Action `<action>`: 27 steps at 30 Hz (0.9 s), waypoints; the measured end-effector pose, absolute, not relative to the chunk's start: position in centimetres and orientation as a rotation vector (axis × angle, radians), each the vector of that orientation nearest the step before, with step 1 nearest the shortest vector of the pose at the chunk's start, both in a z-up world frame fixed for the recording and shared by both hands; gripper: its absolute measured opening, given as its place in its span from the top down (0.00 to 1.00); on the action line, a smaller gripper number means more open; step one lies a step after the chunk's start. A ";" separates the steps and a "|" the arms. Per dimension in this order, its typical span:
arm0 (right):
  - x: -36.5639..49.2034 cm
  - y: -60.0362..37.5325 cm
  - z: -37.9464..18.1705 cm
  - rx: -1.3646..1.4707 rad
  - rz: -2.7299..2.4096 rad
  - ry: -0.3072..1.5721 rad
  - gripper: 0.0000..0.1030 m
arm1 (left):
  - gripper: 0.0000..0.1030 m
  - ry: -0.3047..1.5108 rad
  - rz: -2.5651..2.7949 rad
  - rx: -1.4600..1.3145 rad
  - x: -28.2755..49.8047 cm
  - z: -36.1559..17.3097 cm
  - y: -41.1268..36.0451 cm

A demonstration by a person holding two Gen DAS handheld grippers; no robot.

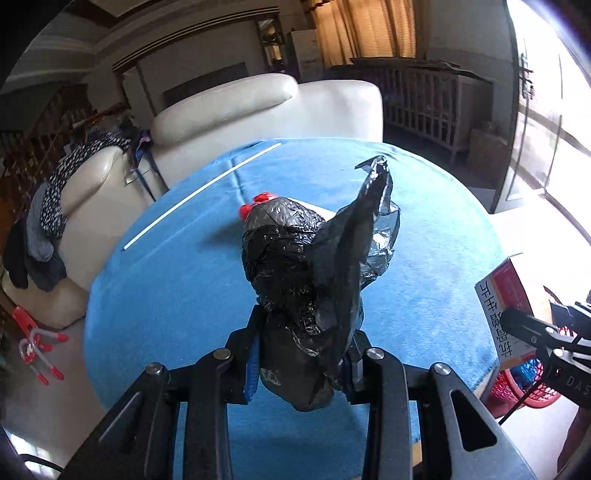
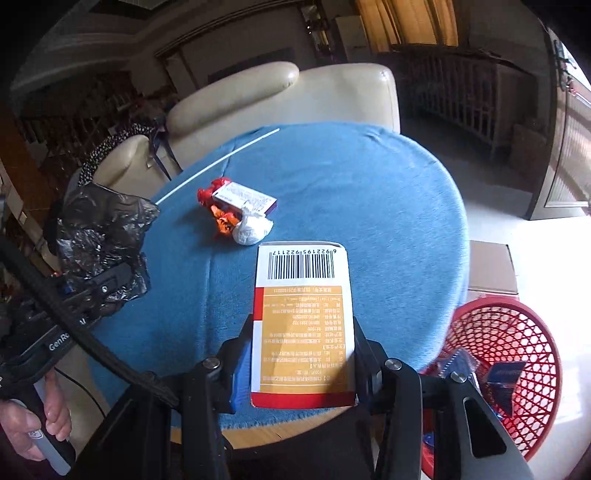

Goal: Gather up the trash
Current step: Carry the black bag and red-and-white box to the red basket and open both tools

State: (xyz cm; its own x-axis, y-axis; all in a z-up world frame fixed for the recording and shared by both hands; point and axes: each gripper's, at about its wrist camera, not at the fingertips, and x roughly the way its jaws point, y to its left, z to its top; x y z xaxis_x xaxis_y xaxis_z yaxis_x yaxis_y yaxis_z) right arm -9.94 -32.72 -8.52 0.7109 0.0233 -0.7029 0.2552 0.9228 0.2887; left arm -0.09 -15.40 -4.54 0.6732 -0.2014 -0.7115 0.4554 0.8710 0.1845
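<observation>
I'm looking into a home living room: a cream leather sofa [image 1: 266, 110] draped with clothes [image 1: 55, 206], curtains [image 1: 365, 26] by a bright glass door [image 1: 546, 122], a wooden crib [image 1: 424, 99], and a bench under blue cloth [image 2: 369, 206].

Right gripper [image 2: 303, 354] clamping orange-white box [image 2: 303, 321], barcode end pointing far. Box hanging over blue tablecloth [image 2: 369, 192]. Trash cluster lying beyond: red wrapper [image 2: 208, 192], small carton [image 2: 245, 197], white wad [image 2: 253, 229]. Red basket [image 2: 517, 350] sitting near right. Left gripper [image 2: 98, 284] gripping black bag [image 2: 103, 229] at left.
</observation>
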 end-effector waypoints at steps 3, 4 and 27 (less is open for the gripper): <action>-10.9 -33.6 -8.5 0.391 -0.150 0.764 0.53 | 0.65 0.741 -0.398 0.383 -0.7 -4.5 -16.2; -11.2 -34.0 -8.5 0.398 -0.157 0.762 0.53 | 0.65 0.741 -0.402 0.388 -1.0 -4.4 -16.6; -17.2 -39.7 -10.4 0.508 -0.274 0.678 0.53 | 0.65 0.735 -0.532 0.512 -5.1 -4.9 -22.8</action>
State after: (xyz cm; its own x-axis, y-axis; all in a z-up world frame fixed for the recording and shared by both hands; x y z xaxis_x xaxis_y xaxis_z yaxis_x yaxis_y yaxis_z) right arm -17.22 -39.71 -10.39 0.7498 -0.0783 -0.6570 0.4005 0.8441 0.3565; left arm -5.08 -22.77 -4.92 0.6241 -0.2692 -0.7335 0.6129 0.7509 0.2459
